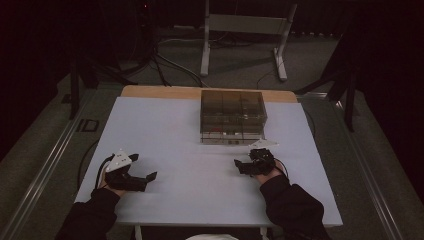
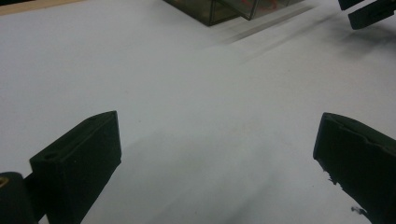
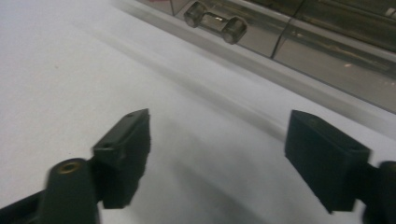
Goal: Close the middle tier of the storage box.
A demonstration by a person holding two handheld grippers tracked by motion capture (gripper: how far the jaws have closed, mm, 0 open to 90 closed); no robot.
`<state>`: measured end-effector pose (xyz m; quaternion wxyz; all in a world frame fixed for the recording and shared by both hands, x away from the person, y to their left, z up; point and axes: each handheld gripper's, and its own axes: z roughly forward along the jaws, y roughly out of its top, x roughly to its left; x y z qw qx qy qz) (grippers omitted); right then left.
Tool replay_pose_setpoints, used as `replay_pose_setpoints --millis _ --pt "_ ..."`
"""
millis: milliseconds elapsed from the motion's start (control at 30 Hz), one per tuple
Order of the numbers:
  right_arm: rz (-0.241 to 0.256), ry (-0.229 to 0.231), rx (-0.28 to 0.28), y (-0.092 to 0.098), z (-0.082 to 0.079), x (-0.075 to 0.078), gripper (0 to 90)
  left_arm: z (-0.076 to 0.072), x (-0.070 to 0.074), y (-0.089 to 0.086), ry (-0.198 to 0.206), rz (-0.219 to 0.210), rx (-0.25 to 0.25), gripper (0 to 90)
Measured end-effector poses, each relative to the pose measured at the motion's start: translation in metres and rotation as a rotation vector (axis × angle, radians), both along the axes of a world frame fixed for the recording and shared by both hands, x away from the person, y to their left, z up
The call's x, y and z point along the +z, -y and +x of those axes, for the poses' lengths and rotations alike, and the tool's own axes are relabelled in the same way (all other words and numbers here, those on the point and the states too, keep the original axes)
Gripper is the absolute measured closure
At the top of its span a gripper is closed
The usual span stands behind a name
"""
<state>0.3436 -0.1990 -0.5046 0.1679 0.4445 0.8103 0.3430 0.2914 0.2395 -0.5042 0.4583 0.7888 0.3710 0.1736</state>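
High view: both matte black grippers, left gripper (image 1: pixel 145 171) and right gripper (image 1: pixel 239 165), gape empty near the smoky translucent drawer box (image 1: pixel 232 116).

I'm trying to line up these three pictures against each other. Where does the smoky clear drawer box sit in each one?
High view: the drawer box stands at the far middle of the white table, just beyond the right tool.
Left gripper view: one corner of it at the top edge, right of centre.
Right gripper view: its front runs across the top right, ahead of the open jaws.
Shared landmark: the white tabletop.
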Motion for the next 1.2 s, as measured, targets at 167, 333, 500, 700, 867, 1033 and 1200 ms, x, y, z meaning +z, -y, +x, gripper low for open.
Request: replay_pose_setpoints --millis 167,333,500,700,867,1033,1200 --pt "-0.021 0.013 0.011 -0.003 -0.001 0.000 32.4 0.000 0.000 0.000 -0.001 0.000 0.000 2.5" --pt "-0.043 0.018 0.005 -0.006 -0.002 0.000 37.4 0.000 0.000 0.000 0.000 0.000 -0.001 2.5" --pt "-0.058 0.033 -0.003 -0.007 -0.003 0.002 48.4 0.000 -0.001 0.001 -0.003 0.002 -0.002 2.5" --pt "-0.067 0.053 0.011 -0.007 -0.004 0.005 65.3 0.000 -0.001 0.001 -0.003 0.001 -0.003 2.5" --pt "-0.061 0.056 0.018 -0.006 -0.004 0.008 77.1 0.000 -0.001 0.001 -0.004 0.002 -0.002 2.5" --pt "-0.067 0.071 0.019 -0.004 -0.005 0.010 84.0 0.000 -0.001 0.001 -0.006 0.002 -0.004 2.5" --pt "-0.067 0.083 0.010 -0.003 -0.005 0.013 88.6 0.000 -0.001 0.001 -0.006 0.002 -0.004 2.5"
